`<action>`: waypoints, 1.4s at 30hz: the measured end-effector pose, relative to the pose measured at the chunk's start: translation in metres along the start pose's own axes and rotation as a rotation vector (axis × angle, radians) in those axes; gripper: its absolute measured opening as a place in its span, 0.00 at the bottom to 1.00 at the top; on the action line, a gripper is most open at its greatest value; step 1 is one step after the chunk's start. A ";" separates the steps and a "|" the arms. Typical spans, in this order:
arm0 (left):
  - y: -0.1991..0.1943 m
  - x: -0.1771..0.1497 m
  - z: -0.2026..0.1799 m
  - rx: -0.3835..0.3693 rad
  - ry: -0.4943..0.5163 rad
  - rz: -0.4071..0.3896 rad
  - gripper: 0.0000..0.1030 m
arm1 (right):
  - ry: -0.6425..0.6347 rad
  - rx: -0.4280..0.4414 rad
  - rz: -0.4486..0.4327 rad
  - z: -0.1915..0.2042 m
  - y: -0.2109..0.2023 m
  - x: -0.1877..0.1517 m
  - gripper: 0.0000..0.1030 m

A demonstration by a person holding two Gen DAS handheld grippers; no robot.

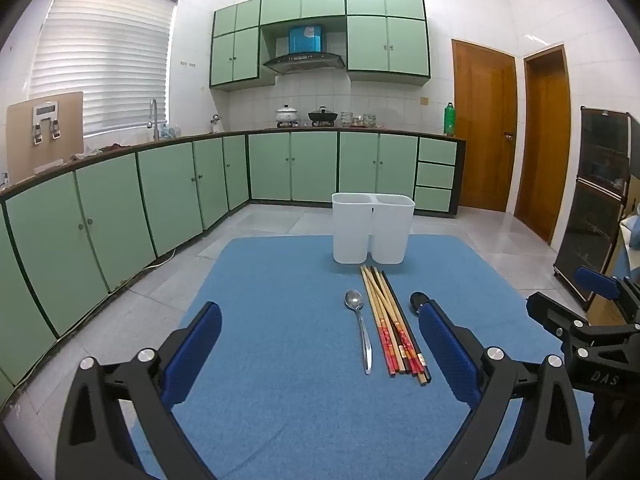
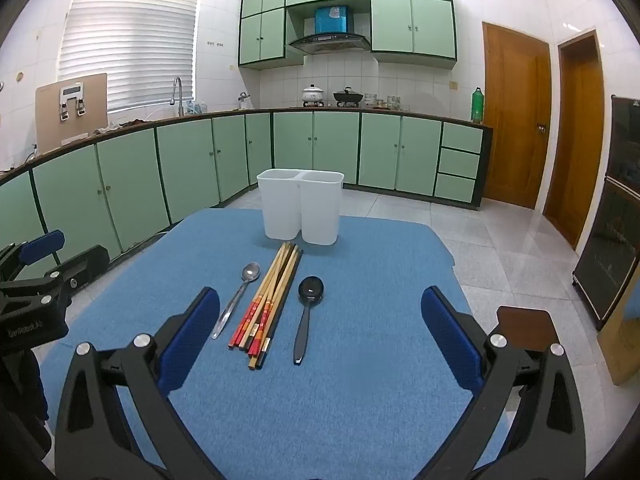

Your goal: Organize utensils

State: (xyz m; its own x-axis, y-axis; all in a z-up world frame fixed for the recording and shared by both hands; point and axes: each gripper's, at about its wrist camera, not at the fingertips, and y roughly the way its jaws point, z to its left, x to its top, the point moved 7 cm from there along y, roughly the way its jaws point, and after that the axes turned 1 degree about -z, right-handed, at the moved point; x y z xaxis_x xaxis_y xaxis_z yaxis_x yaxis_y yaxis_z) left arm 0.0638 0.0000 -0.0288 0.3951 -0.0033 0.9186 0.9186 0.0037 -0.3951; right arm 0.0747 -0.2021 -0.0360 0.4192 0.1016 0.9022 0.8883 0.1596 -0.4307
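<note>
left gripper (image 1: 320, 348): nearest the lens, jaws spread wide, nothing between the blue pads, hovering over the mat
right gripper (image 2: 320, 332): same, jaws wide apart, nothing held, beside the left one
blue mat (image 2: 360, 380): covers the table top, all the utensils lie on it
metal spoon (image 2: 236, 300): left of the pile, bowl towards the holder
chopsticks (image 2: 268, 304): loose bundle in the middle, between the two spoons, tips almost at the holder
black spoon (image 2: 306, 312): right of the bundle, apart from it
white holder (image 2: 300, 212): two compartments, upright at the mat's far edge; insides not visible
kitchen cabinets (image 2: 192, 160): green, behind the table
</note>
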 end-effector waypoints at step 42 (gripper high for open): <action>-0.001 0.000 -0.001 0.004 0.013 -0.007 0.94 | 0.036 0.008 0.006 0.000 0.002 -0.001 0.95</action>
State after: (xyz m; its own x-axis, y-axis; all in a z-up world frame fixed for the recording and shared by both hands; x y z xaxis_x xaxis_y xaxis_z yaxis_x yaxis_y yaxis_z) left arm 0.0634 -0.0011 -0.0285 0.3882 -0.0159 0.9214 0.9216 0.0076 -0.3881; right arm 0.0760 -0.2018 -0.0380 0.4311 0.0667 0.8998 0.8843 0.1671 -0.4360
